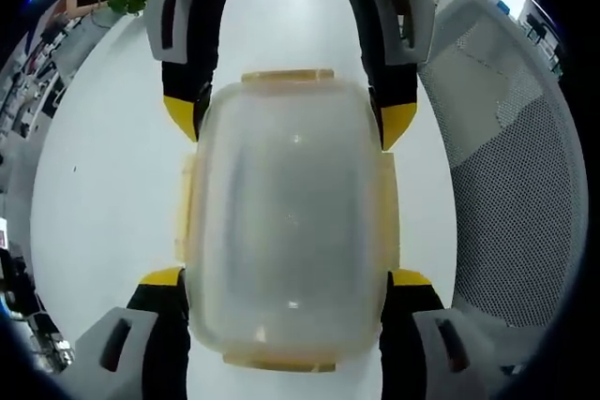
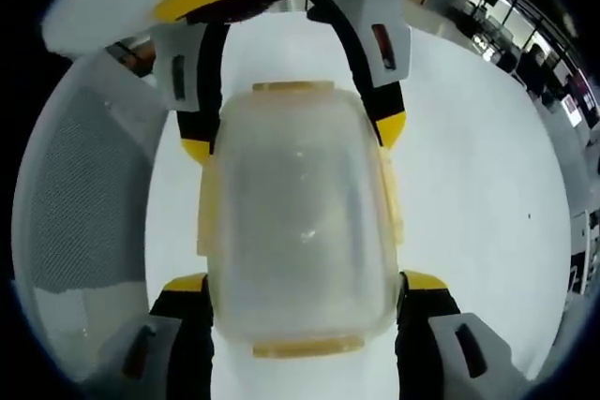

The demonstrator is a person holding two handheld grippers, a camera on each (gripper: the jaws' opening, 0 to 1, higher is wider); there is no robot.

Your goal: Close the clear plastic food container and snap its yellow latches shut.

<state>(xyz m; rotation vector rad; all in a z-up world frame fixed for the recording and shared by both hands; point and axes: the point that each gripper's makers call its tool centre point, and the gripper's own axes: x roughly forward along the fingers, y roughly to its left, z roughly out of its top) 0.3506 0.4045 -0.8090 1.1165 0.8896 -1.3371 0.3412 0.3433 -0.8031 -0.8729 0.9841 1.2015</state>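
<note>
Claws, left and right, clamped on opposite ends of container held above white table; best squeezing evenly, pressing yellow latches home.

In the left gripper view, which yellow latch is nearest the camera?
The container's end latch at the view's bottom, between the left gripper's own jaws; the opposite latch lies by the right gripper.
</note>
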